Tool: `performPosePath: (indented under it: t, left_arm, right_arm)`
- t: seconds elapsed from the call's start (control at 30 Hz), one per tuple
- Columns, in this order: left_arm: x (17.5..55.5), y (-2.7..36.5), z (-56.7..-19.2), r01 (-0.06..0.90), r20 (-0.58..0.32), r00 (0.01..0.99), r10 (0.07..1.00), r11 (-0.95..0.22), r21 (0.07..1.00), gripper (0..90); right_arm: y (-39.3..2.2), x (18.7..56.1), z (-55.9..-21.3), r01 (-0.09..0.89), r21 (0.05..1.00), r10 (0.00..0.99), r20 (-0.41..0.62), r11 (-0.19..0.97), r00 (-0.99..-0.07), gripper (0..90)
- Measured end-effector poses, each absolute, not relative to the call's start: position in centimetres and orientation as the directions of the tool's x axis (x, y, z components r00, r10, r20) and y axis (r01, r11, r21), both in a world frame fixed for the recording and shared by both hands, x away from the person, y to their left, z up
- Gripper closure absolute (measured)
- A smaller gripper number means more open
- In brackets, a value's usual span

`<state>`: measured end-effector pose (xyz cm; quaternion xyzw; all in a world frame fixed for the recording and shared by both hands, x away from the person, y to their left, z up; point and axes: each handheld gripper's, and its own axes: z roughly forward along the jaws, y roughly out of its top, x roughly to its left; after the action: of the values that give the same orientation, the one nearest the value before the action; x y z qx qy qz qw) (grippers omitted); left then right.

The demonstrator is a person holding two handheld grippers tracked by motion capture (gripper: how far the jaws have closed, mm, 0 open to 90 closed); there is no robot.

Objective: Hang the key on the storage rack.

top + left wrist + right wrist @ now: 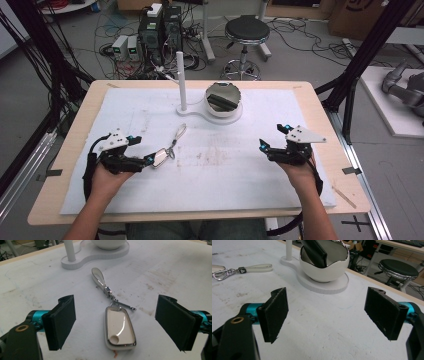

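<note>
Key fob (pixel 120 329) lies flat on the white mat (pixel 235 175), well short of the white bowl stand (pixel 222 112), strap (pixel 98 278) pointing toward it. Left gripper (pixel 122 325) gapes wide around the fob, gripping nothing; nothing's in between. Right gripper (pixel 332 315) is wide open and empty too, bowl (pixel 324 263) ahead.

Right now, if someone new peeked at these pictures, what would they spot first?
Probably the shiny key fob with its strap, lying on the white mat right between the open jaws of the left gripper. Next, the white bowl on its stand at the table's far side, and the right gripper open over bare mat.
</note>
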<state>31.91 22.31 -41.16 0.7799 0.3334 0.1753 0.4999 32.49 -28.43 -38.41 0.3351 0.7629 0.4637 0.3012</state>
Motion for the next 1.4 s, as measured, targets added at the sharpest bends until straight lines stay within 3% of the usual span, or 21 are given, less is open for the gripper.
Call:
performPosePath:
  t: [0.43,0.9,0.97,1.13,1.23,1.3,1.4]
  left_arm:
    - [37.0,17.8,-43.0,0.443,-0.093,0.664,0.742,-0.290,0.848,17.3]
    - [39.0,15.1,-44.6,0.494,-0.061,0.640,0.766,-0.349,0.796,21.0]
    - [39.2,14.9,-44.9,0.514,-0.046,0.633,0.773,-0.375,0.772,25.1]
    - [39.2,14.8,-44.7,0.526,-0.008,0.611,0.792,-0.399,0.751,46.1]
    - [38.7,14.5,-44.6,0.490,0.024,0.647,0.762,-0.440,0.752,76.7]
    - [38.4,14.2,-44.6,0.476,0.058,0.648,0.759,-0.464,0.747,81.0]
    - [38.4,14.4,-44.5,0.487,0.027,0.648,0.761,-0.441,0.754,81.1]
  right_arm:
    - [-28.8,32.7,-38.6,0.237,0.908,0.790,-0.145,0.346,-0.596,19.8]
    - [-28.8,32.6,-38.8,0.252,0.899,0.788,-0.147,0.358,-0.598,19.8]
    - [-28.8,32.5,-38.7,0.252,0.901,0.789,-0.143,0.354,-0.597,19.8]
    - [-28.9,32.6,-38.9,0.257,0.898,0.789,-0.142,0.356,-0.598,19.8]
    - [-28.9,32.6,-38.9,0.257,0.898,0.790,-0.144,0.358,-0.597,19.8]
    - [-28.9,32.6,-38.9,0.256,0.899,0.790,-0.143,0.356,-0.596,19.8]
    - [-28.9,32.6,-38.9,0.259,0.899,0.791,-0.138,0.352,-0.596,19.8]
